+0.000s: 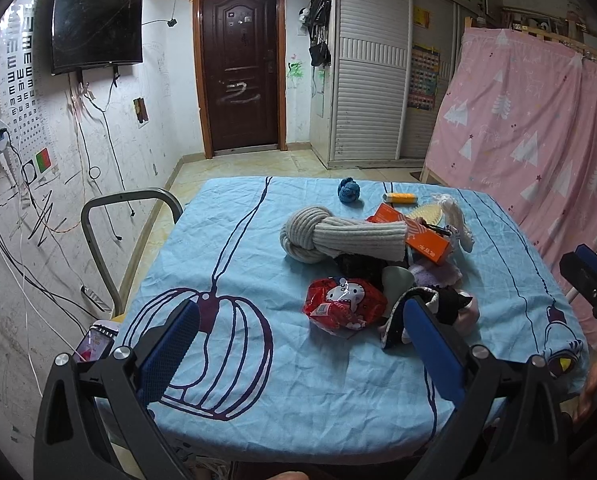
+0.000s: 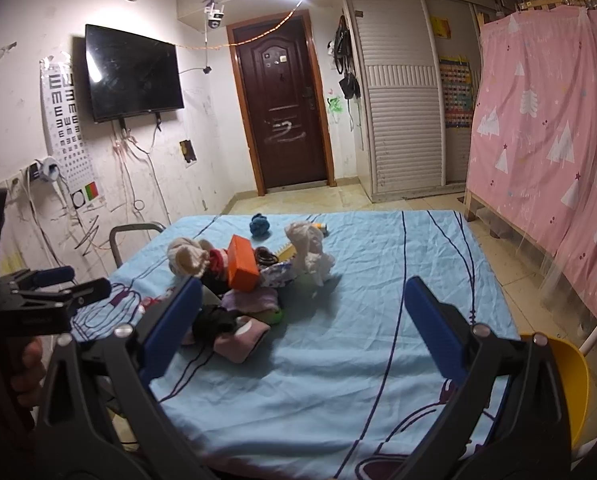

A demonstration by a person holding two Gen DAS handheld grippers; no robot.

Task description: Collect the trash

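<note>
Both the left gripper and right gripper are built from black angular frames, fitted with textured blue finger pads and silver screws.

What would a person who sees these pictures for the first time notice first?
Most likely the heap of mixed things at the middle of the light blue tablecloth: a knotted grey ribbed knit, an orange box behind it, and a red Hello Kitty packet at the near edge. Both tongs, left and right, are open and hold nothing.
</note>
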